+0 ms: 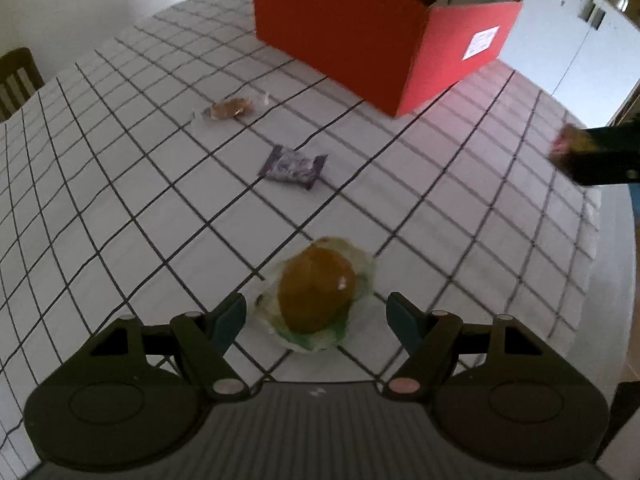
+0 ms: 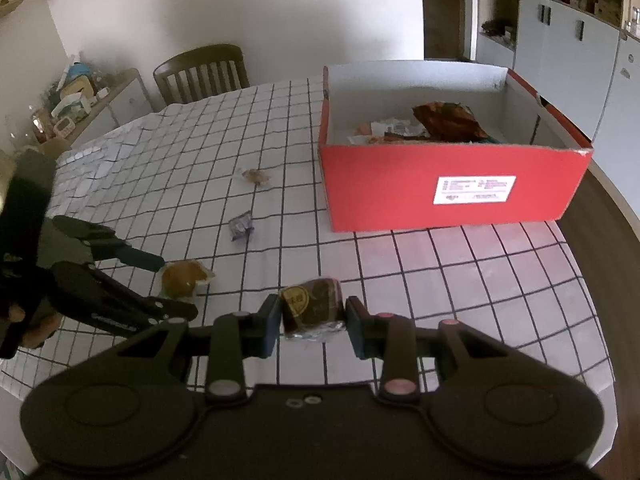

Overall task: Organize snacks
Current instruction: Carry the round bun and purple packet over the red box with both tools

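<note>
A brown bun in a clear, green-edged wrapper [image 1: 316,296] lies on the checked tablecloth [image 1: 120,200]. My left gripper [image 1: 316,305] stands open around it, and its pads do not touch the bun. The right wrist view shows that gripper [image 2: 178,286] at the left, straddling the same bun [image 2: 182,278]. My right gripper [image 2: 313,312] is shut on a dark brown wrapped snack [image 2: 312,308], held just above the cloth. A purple packet [image 1: 292,166] and a small clear-wrapped biscuit [image 1: 232,109] lie farther out. The red box [image 2: 440,188] holds several snacks.
The red box [image 1: 360,40] stands at the far side of the table, its open top facing up. A wooden chair [image 2: 204,72] is behind the table, and a cluttered sideboard [image 2: 76,96] is at the left. The table's rounded edge [image 2: 592,280] curves along the right.
</note>
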`<state>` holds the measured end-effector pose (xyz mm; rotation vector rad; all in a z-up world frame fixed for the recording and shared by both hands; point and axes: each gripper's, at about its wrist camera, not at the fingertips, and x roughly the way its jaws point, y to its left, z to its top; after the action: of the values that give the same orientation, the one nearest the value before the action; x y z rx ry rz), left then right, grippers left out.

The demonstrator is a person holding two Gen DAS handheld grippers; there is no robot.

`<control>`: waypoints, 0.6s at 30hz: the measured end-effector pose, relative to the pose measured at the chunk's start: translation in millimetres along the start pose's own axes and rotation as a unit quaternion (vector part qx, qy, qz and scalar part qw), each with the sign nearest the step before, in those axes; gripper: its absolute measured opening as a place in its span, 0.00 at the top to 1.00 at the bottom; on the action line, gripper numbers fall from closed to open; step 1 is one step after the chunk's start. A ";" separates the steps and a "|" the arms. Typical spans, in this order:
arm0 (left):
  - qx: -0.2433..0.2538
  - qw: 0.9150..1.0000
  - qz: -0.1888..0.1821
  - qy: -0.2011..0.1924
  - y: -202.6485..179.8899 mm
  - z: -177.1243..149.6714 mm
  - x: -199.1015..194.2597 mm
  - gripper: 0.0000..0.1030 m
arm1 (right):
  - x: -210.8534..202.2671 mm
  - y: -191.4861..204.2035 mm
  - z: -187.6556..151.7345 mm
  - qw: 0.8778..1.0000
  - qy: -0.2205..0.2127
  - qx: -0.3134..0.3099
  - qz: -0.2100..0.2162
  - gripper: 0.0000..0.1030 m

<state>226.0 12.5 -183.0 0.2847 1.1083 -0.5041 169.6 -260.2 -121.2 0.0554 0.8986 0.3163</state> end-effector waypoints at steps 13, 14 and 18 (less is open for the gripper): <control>-0.036 0.999 -0.022 -0.027 6.9 2.0 -4.4 0.42 | -0.6 -5.1 -1.3 1.000 -0.004 0.021 -0.016 0.67; -0.046 0.998 -0.023 -0.029 8.2 2.3 -4.5 0.43 | -0.2 -5.3 -0.5 1.000 -0.004 0.021 -0.015 0.67; -0.094 0.995 -0.025 -0.028 11.6 4.0 -5.4 0.46 | 1.2 -6.6 3.9 1.000 -0.008 0.020 -0.012 0.67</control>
<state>233.3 21.8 -176.8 0.0782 1.1028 -0.4468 175.0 -265.8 -120.9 0.0828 0.8892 0.2748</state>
